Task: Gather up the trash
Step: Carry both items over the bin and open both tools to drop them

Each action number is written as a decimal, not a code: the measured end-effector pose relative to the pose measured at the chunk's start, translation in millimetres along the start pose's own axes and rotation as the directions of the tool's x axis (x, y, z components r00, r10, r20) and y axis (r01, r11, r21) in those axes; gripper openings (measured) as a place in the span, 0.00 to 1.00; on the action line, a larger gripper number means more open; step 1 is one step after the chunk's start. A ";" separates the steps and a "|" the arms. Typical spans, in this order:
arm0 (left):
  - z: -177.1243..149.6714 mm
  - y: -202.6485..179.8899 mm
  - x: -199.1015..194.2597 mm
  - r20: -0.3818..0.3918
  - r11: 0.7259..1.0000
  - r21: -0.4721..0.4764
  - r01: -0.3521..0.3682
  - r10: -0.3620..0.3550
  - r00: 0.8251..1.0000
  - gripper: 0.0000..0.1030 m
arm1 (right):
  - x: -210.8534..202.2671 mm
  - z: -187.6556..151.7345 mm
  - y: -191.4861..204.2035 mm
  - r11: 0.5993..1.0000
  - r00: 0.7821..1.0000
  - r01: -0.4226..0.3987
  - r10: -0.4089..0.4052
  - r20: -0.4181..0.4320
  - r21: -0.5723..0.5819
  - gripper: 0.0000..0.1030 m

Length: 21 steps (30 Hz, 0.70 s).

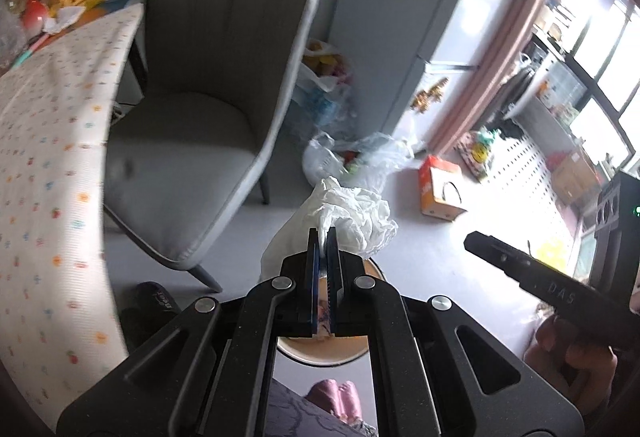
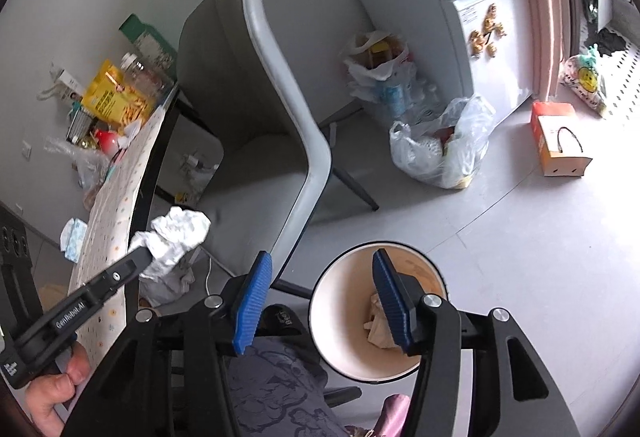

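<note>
You are by the big gray chair (image 2: 256, 109), and everything here sits around it. The table (image 1: 48, 157) with the dotted cloth is just beside the chair, on its far side from the bin. A clear bag (image 2: 444, 149) full of stuff lies on the floor behind the chair, near the fridge.

The round bin (image 2: 340, 337) stands on the floor just in front of the chair, close to your legs. Some crumpled paper already lies at its bottom.

Your right gripper (image 2: 320, 301) hangs over the bin. Its blue fingers stand apart and nothing is between them.

Your left gripper (image 1: 324, 237) is squeezed tight on a white tissue wad (image 1: 356, 213). The wad is up in the air beside the chair, just above the edge of the bin.

I think the wad is very light and very soft. It will squash, not break. It may stick to the fingers or float off sideways when you let go. You hold only a thin corner now, and that looks like enough. I would get it right over the bin before you open.
</note>
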<state>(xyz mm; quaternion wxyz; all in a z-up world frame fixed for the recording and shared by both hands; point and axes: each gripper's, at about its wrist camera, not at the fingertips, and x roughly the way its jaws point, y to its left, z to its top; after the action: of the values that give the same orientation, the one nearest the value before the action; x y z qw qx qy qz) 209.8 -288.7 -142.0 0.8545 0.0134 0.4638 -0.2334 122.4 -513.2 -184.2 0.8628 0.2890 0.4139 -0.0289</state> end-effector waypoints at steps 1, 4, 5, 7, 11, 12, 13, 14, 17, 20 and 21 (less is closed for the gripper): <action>0.4 -2.1 1.7 -0.009 1.000 0.002 0.015 -0.015 1.000 0.09 | -3.2 1.1 -3.2 1.000 1.000 0.004 -0.004 0.008 0.003 0.52; 0.0 -4.2 2.6 -0.012 0.997 -0.013 0.077 -0.077 0.997 0.56 | -9.2 3.8 -11.0 1.000 1.000 0.014 -0.015 0.022 0.022 0.52; -0.6 -4.0 -3.5 0.022 0.997 -0.015 0.075 -0.075 0.997 0.59 | -10.3 4.9 -12.4 0.999 1.000 0.016 -0.017 0.024 0.027 0.52; 0.0 -4.2 -8.1 0.040 0.998 -0.012 0.058 -0.058 0.998 0.62 | -13.1 5.8 -15.7 0.999 0.999 0.017 -0.018 0.029 0.033 0.52; 1.4 1.7 -16.5 0.052 0.998 -0.030 0.051 -0.049 0.997 0.62 | -16.0 5.2 -14.2 1.000 0.999 0.009 -0.009 0.030 0.029 0.52; 1.4 3.1 -19.0 0.056 0.998 -0.032 0.047 -0.045 0.997 0.63 | -16.8 5.2 -12.8 1.000 0.999 0.005 -0.005 0.033 0.026 0.52; 1.6 4.7 -21.6 0.059 0.998 -0.036 0.043 -0.041 0.997 0.64 | -18.1 5.1 -10.9 1.000 0.999 0.001 -0.002 0.036 0.022 0.52; 1.7 6.5 -25.0 0.064 0.998 -0.041 0.040 -0.037 0.997 0.65 | -19.6 5.0 -7.6 1.000 0.999 -0.002 0.002 0.038 0.017 0.53; 2.9 12.7 -38.4 0.089 0.998 -0.059 0.034 -0.029 0.996 0.71 | -25.4 4.5 1.0 1.000 0.999 -0.004 0.004 0.044 0.000 0.58; 4.5 19.8 -55.7 0.129 0.997 -0.077 0.026 -0.016 0.992 0.82 | -35.8 5.0 11.4 1.000 0.998 -0.005 0.006 0.061 -0.020 0.67; 4.7 21.8 -63.8 0.147 0.997 -0.082 0.016 -0.004 0.989 0.88 | -39.5 5.5 15.0 1.000 0.998 -0.004 0.006 0.068 -0.026 0.71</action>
<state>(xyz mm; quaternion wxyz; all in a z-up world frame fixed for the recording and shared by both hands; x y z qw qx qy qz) 193.1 -245.7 -92.6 0.8850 -0.0414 0.4090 -0.2187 104.7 -511.1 -145.5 0.8800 0.2779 0.3839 -0.0311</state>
